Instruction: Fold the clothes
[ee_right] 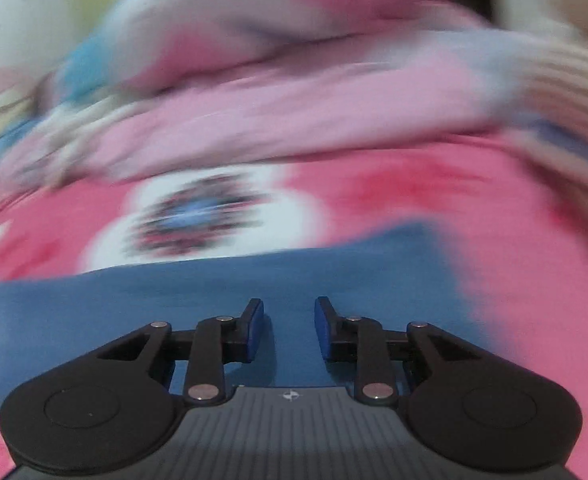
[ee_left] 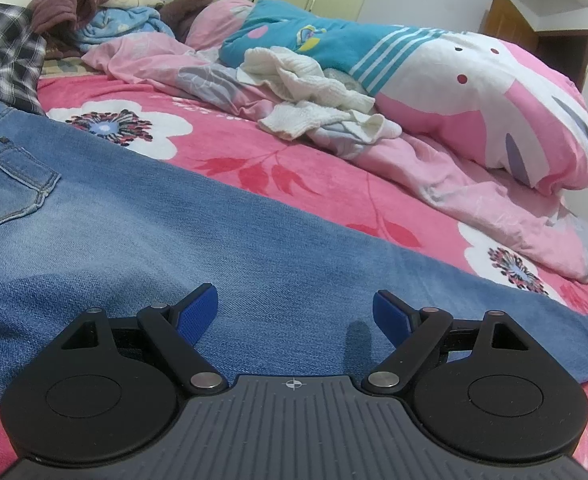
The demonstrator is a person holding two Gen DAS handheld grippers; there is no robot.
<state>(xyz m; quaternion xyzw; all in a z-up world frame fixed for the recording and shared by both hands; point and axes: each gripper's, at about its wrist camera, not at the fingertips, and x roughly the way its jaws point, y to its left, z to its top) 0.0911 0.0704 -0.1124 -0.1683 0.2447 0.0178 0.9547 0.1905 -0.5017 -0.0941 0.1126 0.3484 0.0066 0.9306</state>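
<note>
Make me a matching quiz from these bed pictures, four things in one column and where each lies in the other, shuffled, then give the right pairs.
Things:
1. jeans
2. white towel
3. plaid shirt
4. left gripper

Places:
A. bunched against the pink duvet
B. spread flat across the flowered sheet
C. hovering open above denim
D. heaped at the far left

Pairs: 1-B, 2-A, 3-D, 4-C

pink floral bed (ee_left: 221, 148), jeans (ee_left: 153, 248), white garment (ee_left: 314, 92), quilt (ee_left: 474, 80)
</note>
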